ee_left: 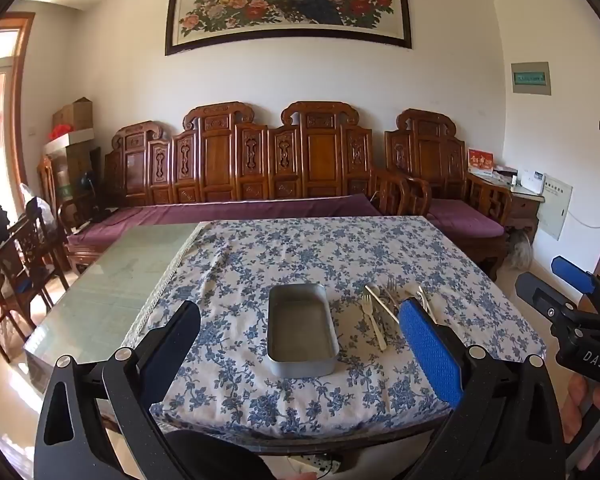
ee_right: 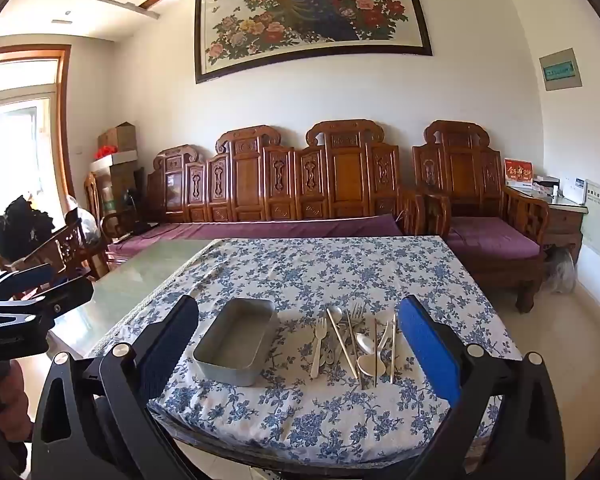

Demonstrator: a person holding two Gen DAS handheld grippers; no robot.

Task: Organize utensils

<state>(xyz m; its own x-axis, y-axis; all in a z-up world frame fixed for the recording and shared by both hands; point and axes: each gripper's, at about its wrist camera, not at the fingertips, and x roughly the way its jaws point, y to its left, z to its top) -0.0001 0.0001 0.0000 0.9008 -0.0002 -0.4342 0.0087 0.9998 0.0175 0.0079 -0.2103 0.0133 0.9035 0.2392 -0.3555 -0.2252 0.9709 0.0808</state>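
Observation:
An empty grey metal tray point(ee_left: 302, 330) point(ee_right: 236, 340) stands on the blue-flowered tablecloth point(ee_left: 300, 256) point(ee_right: 320, 272). To its right lies a loose pile of utensils point(ee_right: 358, 344) point(ee_left: 384, 304): forks, spoons and chopsticks, white and metal. My left gripper point(ee_left: 300, 344) is open and empty, held above the table's near edge in front of the tray. My right gripper point(ee_right: 300, 344) is open and empty, also short of the near edge, between tray and pile. The right gripper shows at the right of the left wrist view point(ee_left: 572, 300).
The cloth covers the right part of a glass-topped table point(ee_left: 112, 280) point(ee_right: 140, 272). A carved wooden sofa point(ee_left: 260, 168) with purple cushions stands behind. Wooden chairs point(ee_left: 24, 256) stand at the left. The left gripper's body point(ee_right: 24, 312) shows at the right wrist view's left edge.

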